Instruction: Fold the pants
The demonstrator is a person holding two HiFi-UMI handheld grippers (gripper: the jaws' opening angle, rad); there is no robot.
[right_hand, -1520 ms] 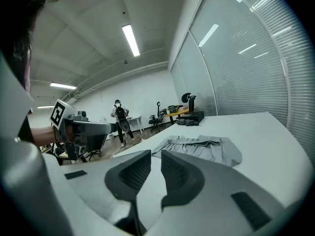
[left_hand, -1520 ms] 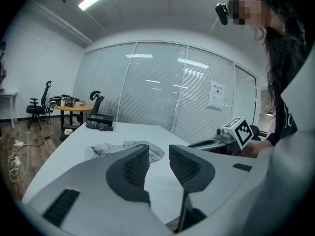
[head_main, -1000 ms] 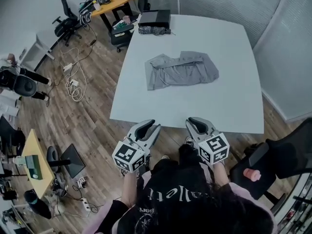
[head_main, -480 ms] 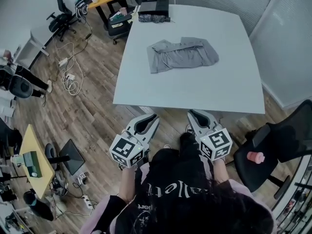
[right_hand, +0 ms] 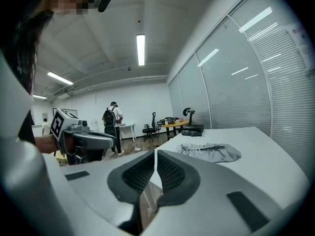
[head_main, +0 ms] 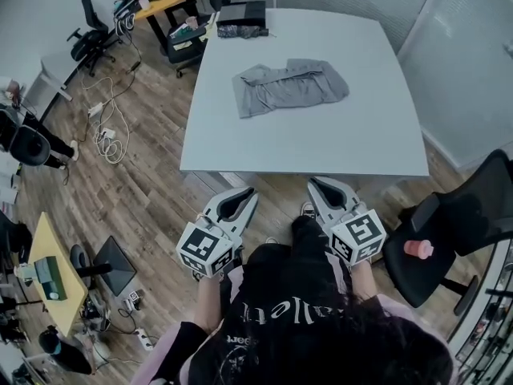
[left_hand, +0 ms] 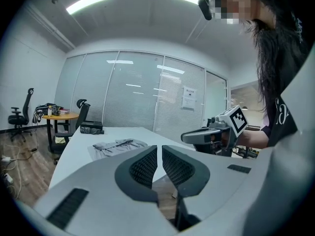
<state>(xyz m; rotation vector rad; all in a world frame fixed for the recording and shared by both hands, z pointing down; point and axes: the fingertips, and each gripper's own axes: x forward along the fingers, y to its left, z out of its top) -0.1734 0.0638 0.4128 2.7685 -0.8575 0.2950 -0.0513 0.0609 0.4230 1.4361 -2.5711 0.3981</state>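
The grey pants point(head_main: 290, 85) lie crumpled on the far half of the white table point(head_main: 304, 147), also in the left gripper view point(left_hand: 118, 145) and the right gripper view point(right_hand: 210, 152). Both grippers hang in front of the person, short of the table's near edge and well away from the pants. My left gripper point(head_main: 244, 195) point(left_hand: 159, 149) is closing, its jaws almost together with nothing between them. My right gripper point(head_main: 319, 184) point(right_hand: 155, 154) is shut and empty.
A black box point(head_main: 240, 13) and a dark bundle point(head_main: 240, 31) sit at the table's far left corner. A black office chair point(head_main: 457, 231) stands at my right with a pink object point(head_main: 418, 249) on it. Cables point(head_main: 108, 127) trail over the wood floor at left.
Both grippers and the person have drawn back from the table's near edge, so a strip of floor now shows between them. The pants have not moved.
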